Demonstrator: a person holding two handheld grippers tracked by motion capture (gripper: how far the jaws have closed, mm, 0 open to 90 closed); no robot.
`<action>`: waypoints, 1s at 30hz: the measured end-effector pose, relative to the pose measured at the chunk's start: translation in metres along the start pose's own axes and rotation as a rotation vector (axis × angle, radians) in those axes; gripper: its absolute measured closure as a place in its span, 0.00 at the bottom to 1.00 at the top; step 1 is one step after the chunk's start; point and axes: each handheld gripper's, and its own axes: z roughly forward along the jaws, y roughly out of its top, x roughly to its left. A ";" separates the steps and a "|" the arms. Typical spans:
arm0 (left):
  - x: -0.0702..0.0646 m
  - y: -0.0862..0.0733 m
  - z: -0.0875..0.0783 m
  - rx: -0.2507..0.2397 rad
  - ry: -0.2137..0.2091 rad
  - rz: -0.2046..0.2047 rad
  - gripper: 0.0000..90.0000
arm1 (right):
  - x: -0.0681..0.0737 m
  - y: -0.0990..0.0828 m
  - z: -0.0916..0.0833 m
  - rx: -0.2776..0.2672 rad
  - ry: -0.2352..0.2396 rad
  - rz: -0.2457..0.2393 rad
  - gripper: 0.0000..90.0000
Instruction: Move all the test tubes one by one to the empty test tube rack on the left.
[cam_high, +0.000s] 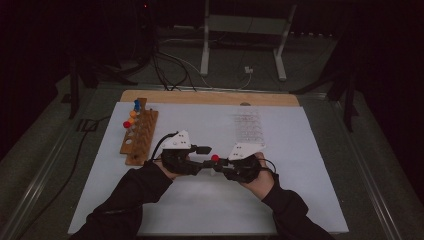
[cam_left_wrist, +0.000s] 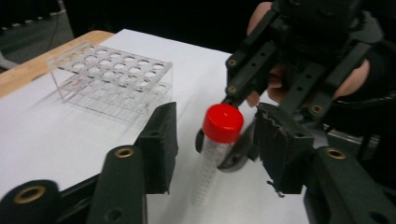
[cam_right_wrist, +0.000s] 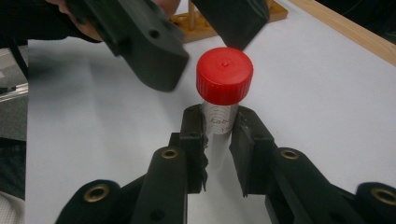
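Between both tongs, clear tube (cam_right_wrist: 219, 123) – red cap, right tongs (cam_right_wrist: 218, 140) gripping it, left tongs (cam_left_wrist: 212, 140) apart

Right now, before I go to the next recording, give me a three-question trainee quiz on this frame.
1. True or false: the right gripper is shut on the clear plastic tube with the red screw cap.
2. What straddles the cap with gaps either side: A the left gripper's fingers, B a bare hand?
3. Which rack holds coloured-capped tubes: the brown wooden rack or the clear acrylic rack?

Key: 1 true; 2 A; 3 wooden.
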 end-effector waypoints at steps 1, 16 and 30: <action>0.000 0.000 0.001 0.003 0.001 0.002 0.61 | 0.000 0.000 0.000 0.003 0.001 0.000 0.84; -0.003 0.000 0.010 0.017 0.013 0.054 0.79 | -0.002 -0.002 0.001 0.007 -0.002 0.014 0.84; 0.009 0.011 -0.012 -0.002 0.056 0.051 0.80 | -0.005 -0.001 -0.007 -0.035 -0.014 0.038 0.48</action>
